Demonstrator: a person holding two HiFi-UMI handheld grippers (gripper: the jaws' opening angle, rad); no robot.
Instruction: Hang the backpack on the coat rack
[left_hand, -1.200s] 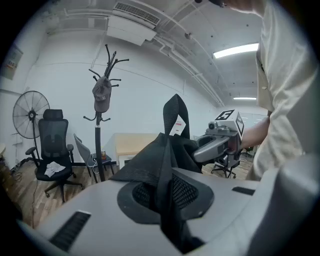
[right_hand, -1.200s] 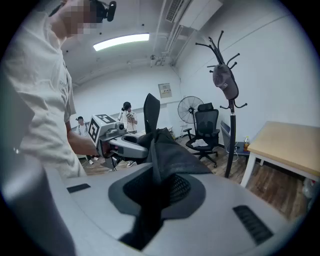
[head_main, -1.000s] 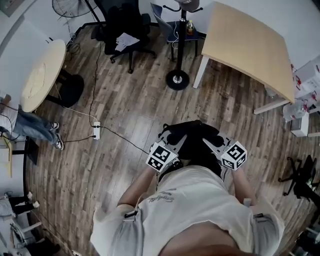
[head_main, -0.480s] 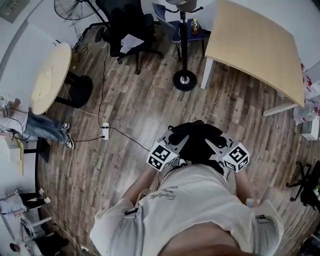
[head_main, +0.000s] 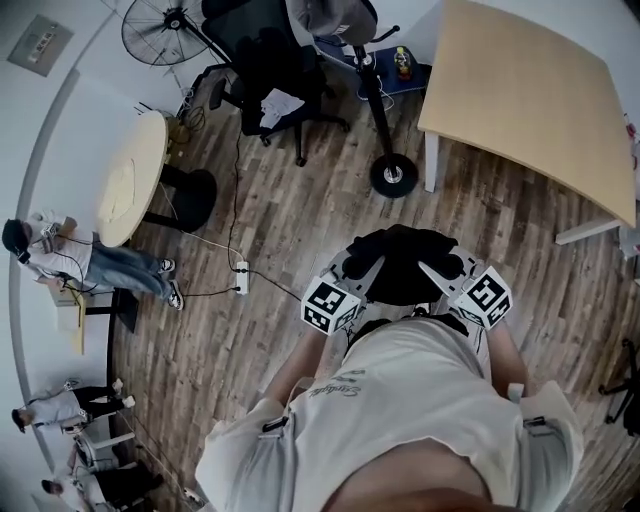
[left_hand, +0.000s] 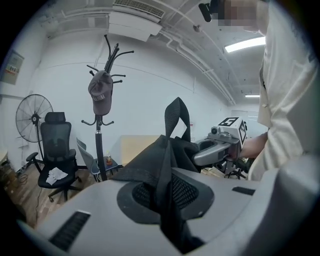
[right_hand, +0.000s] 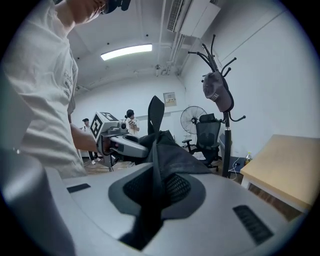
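Backpack (head_main: 400, 262) held over the wood floor (head_main: 270, 230), before my chest. The fingers of the left gripper (head_main: 368, 268) and right gripper (head_main: 428, 268) are clenched on its fabric. The coat rack (head_main: 380, 100) stands ahead by the bench (head_main: 530, 90) corner and bears a cap (left_hand: 100, 92). I judge I should raise the top loop (left_hand: 170, 117) above a free hook.

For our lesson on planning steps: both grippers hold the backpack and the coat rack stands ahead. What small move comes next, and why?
Probably step forward while raising the backpack: the left gripper and right gripper are both shut on it, its top loop stands free, and the coat rack is apart, its hooks higher.
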